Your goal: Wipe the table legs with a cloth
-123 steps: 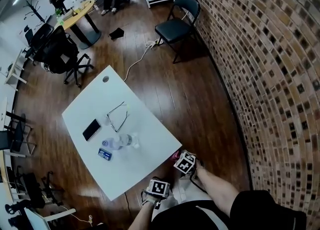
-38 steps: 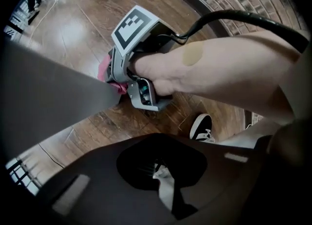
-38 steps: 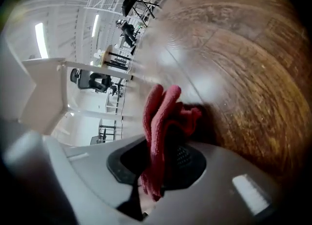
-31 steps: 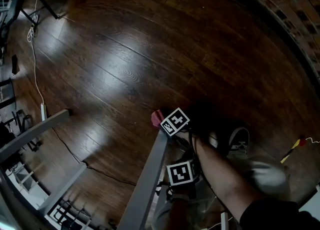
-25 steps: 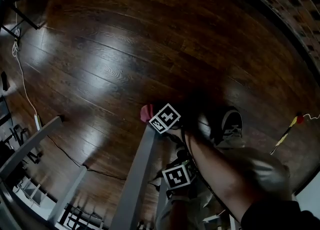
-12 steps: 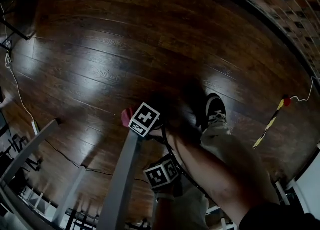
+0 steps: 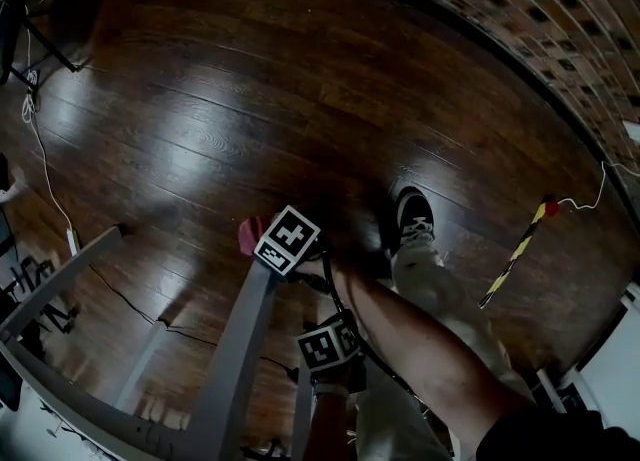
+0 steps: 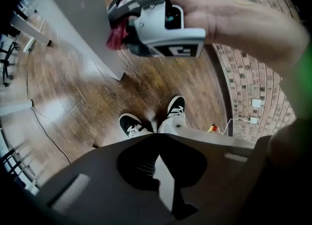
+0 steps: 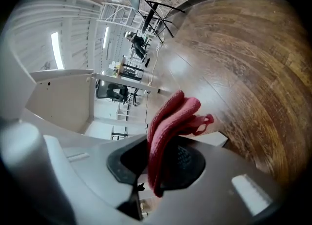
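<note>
Left hand-held gripper (image 8: 158, 165) hangs near the grey table leg (image 7: 235, 349), jaws together on nothing; right hand-held gripper (image 9: 156, 170) clamps the red cloth (image 9: 174, 116) at that leg, near its foot. Hard rubbing could drag the loosely bunched cloth free

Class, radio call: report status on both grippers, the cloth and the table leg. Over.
Right gripper shut on red cloth, cloth against grey table leg low down. Left gripper shut, empty. Shoe nearby, not blocking.
</note>
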Demonstrator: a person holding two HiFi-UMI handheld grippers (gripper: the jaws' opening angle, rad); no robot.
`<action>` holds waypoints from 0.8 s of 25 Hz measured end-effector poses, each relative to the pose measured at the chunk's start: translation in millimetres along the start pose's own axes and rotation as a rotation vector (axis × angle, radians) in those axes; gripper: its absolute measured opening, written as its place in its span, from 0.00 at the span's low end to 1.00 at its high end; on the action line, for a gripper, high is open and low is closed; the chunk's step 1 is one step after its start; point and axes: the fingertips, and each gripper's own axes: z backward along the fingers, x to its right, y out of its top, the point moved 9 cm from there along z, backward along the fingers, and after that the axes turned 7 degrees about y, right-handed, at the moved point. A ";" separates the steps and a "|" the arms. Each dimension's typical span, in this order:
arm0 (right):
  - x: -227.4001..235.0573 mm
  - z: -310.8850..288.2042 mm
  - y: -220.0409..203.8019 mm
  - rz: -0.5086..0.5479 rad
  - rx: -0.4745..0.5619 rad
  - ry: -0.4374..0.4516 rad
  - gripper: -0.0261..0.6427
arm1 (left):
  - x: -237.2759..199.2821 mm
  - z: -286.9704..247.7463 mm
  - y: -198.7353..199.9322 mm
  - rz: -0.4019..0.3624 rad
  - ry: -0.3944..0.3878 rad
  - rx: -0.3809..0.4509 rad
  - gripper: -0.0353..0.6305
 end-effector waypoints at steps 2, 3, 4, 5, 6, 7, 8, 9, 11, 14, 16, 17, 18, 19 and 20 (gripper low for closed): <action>-16.0 5.5 0.7 0.003 -0.007 0.009 0.11 | -1.5 6.3 -14.0 -0.003 0.011 -0.022 0.05; -24.0 9.1 2.2 0.008 -0.005 0.012 0.11 | -2.6 9.3 -18.5 -0.004 0.015 -0.024 0.05; -31.9 13.2 3.9 0.013 0.002 0.013 0.11 | -3.2 12.6 -22.3 -0.002 0.014 -0.022 0.05; -40.2 17.4 4.5 0.015 0.011 0.015 0.11 | -3.0 16.6 -26.7 0.005 0.007 -0.021 0.05; -48.9 21.0 3.9 0.011 0.018 0.020 0.11 | -2.2 21.0 -31.7 0.013 0.000 -0.017 0.05; -57.1 24.6 3.2 0.008 0.022 0.026 0.11 | -0.7 25.2 -35.9 0.018 -0.006 -0.012 0.05; -64.4 28.4 3.5 0.008 0.023 0.029 0.11 | 1.7 29.0 -38.7 0.022 -0.009 -0.007 0.05; -70.8 32.2 4.6 0.010 0.022 0.031 0.11 | 4.5 32.3 -40.2 0.025 -0.011 -0.002 0.05; -81.9 38.5 7.1 0.015 0.017 0.032 0.11 | 10.0 39.2 -41.4 0.034 -0.019 0.012 0.06; -98.5 45.7 9.3 0.015 0.008 0.038 0.11 | 16.9 51.6 -43.3 0.049 -0.037 0.041 0.05; -111.3 49.5 9.6 0.016 0.003 0.044 0.11 | 19.9 60.2 -46.3 0.051 -0.044 0.057 0.05; -118.0 51.4 9.4 0.018 0.002 0.048 0.11 | 21.5 63.8 -48.0 0.052 -0.051 0.061 0.05; -124.7 53.9 9.7 0.021 0.003 0.054 0.11 | 23.3 66.6 -49.2 0.053 -0.057 0.065 0.05; -131.2 57.3 10.5 0.026 0.006 0.061 0.11 | 24.8 68.7 -49.8 0.053 -0.062 0.069 0.05; -137.7 60.9 11.7 0.031 0.011 0.068 0.11 | 25.7 70.0 -50.3 0.055 -0.064 0.073 0.05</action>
